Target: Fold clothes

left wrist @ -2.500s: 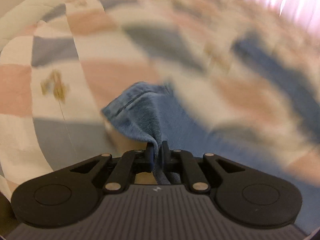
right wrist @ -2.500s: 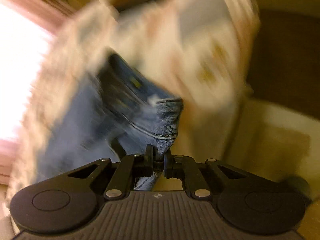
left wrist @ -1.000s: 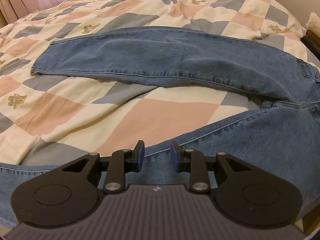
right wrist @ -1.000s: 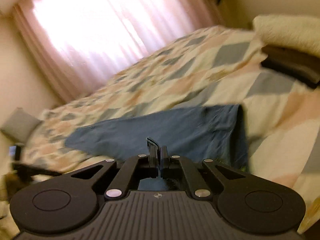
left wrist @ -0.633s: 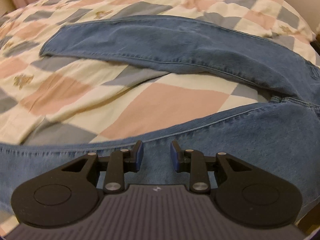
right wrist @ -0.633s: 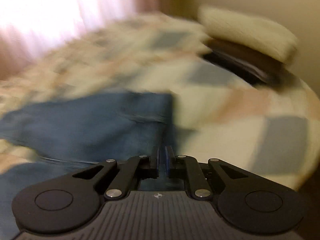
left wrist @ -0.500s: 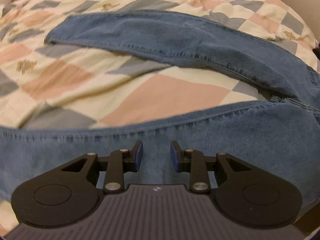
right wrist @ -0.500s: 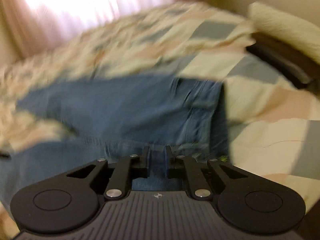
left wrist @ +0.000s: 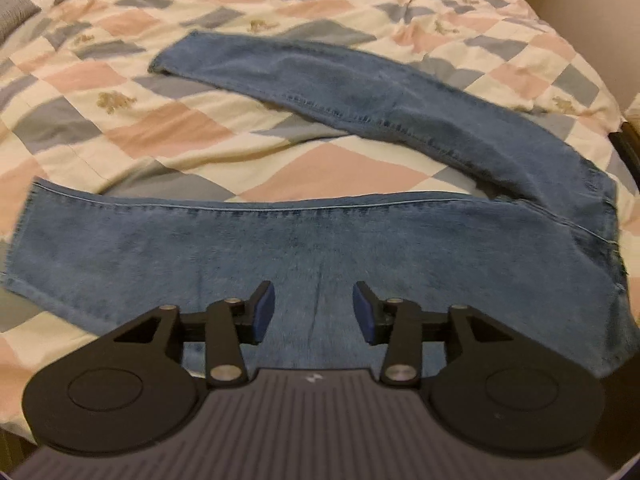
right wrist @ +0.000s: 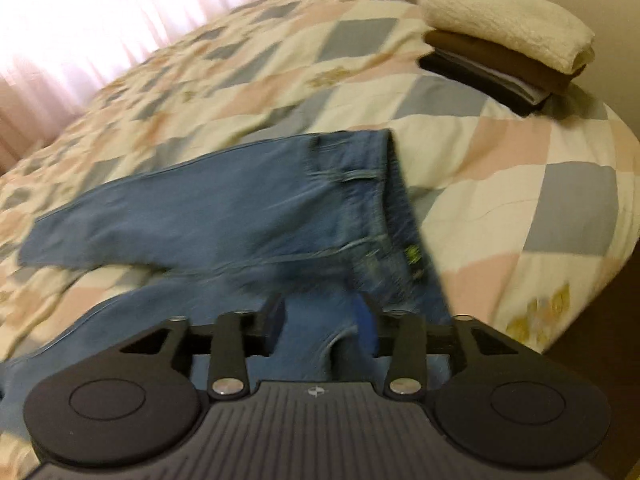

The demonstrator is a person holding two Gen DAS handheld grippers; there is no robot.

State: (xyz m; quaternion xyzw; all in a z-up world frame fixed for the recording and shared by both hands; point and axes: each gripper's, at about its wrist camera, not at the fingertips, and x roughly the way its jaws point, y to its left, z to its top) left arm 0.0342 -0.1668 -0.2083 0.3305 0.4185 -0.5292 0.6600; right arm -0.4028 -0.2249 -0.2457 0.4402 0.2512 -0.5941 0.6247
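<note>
The jeans (left wrist: 360,240) are lying spread flat on the bed (left wrist: 320,168), the two legs splayed apart in a V and not doubled over anywhere, so the folding of this pair is all left to do. A stack of folded clothes (right wrist: 508,40) is sitting near the bed's far corner. The left gripper (left wrist: 314,312) is hovering wide open over the near leg, gripping nothing. The right gripper (right wrist: 322,320) is standing parted by the waistband; blur is hiding whether cloth is touching a finger, though it looks empty. Pale curtains (right wrist: 100,20) are glowing behind the checked quilt.
</note>
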